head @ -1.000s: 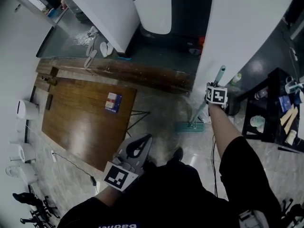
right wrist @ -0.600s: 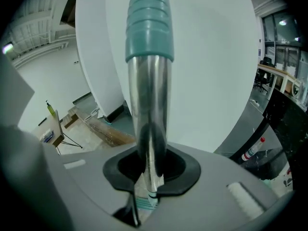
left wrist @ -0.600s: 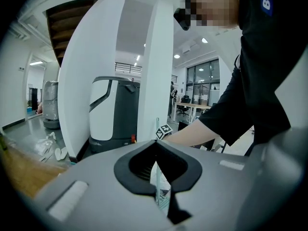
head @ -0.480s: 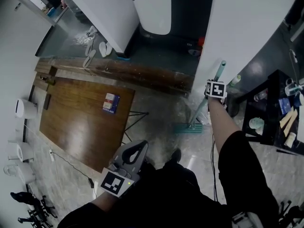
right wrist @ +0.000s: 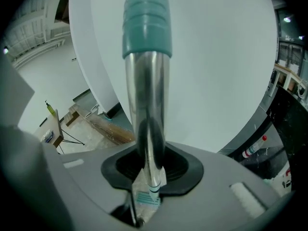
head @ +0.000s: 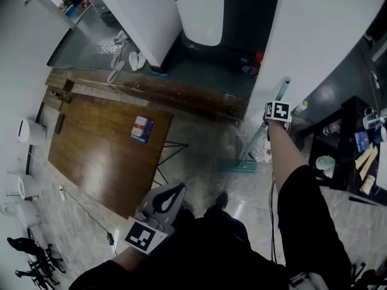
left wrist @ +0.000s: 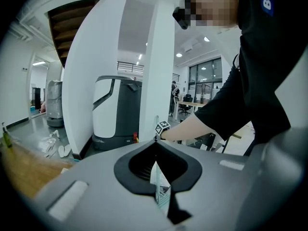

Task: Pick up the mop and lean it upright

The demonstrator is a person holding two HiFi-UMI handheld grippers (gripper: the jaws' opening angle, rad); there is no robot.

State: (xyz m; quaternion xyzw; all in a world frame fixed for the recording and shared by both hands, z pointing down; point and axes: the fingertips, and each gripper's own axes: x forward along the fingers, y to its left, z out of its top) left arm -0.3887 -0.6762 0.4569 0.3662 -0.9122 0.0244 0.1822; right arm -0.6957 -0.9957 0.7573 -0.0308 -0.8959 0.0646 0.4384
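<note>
The mop stands almost upright, its teal-capped handle (head: pixel 283 84) against the white pillar (head: pixel 314 29) and its teal head (head: pixel 239 165) on the floor. My right gripper (head: pixel 277 109) is at the upper part of the handle. In the right gripper view the chrome pole (right wrist: pixel 147 105) runs between the jaws, which are opening, and a thin gap shows beside it. My left gripper (head: pixel 179 189) hangs low by my body, far from the mop, with its tips together and nothing in it (left wrist: pixel 155 143).
A wooden table (head: pixel 103 144) with a small blue and white box (head: pixel 143 128) lies to the left. A black shelf cart (head: pixel 347 144) with bottles stands right of the pillar. A white and grey machine (head: pixel 202 11) and slippers (head: pixel 130 62) are farther off.
The mop handle has tipped a little closer to the pillar with my right gripper on it. My left gripper has sunk slightly toward my body.
</note>
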